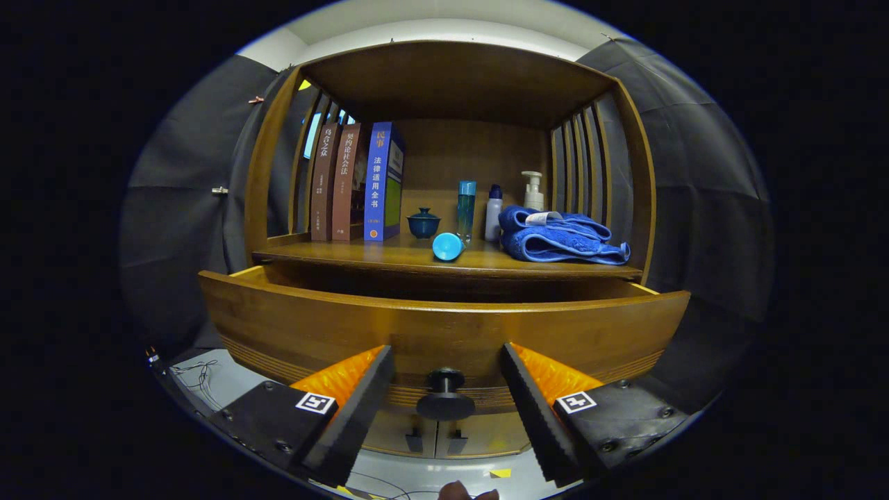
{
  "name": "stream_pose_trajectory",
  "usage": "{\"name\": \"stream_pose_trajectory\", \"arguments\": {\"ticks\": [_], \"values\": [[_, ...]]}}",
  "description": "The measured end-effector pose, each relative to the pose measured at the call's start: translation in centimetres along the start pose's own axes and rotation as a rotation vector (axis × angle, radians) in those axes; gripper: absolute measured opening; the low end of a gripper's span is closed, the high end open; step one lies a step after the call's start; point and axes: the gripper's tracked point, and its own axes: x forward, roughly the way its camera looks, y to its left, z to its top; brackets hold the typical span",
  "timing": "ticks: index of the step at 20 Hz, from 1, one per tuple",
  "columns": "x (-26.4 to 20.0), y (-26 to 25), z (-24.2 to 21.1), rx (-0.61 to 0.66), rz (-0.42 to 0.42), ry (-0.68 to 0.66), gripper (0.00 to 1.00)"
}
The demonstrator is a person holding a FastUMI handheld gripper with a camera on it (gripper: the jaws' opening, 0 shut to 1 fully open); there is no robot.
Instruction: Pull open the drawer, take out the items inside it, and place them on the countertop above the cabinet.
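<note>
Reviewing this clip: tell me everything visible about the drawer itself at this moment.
The drawer is brown wood with a glossy finish and grooved lines along its lower front. It stands pulled out from the cabinet, directly below the countertop. Its inside is hidden behind the front panel, so its contents cannot be told. A dark round knob sticks out at the front's centre. The gripper is open, its fingers flanking the knob without touching it.
</note>
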Motion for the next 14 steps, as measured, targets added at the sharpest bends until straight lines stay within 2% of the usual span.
{"name": "stream_pose_trajectory", "arguments": {"ticks": [14], "values": [[6.8,0.3,0.7,-0.007,-0.009,0.025,1.00]]}}
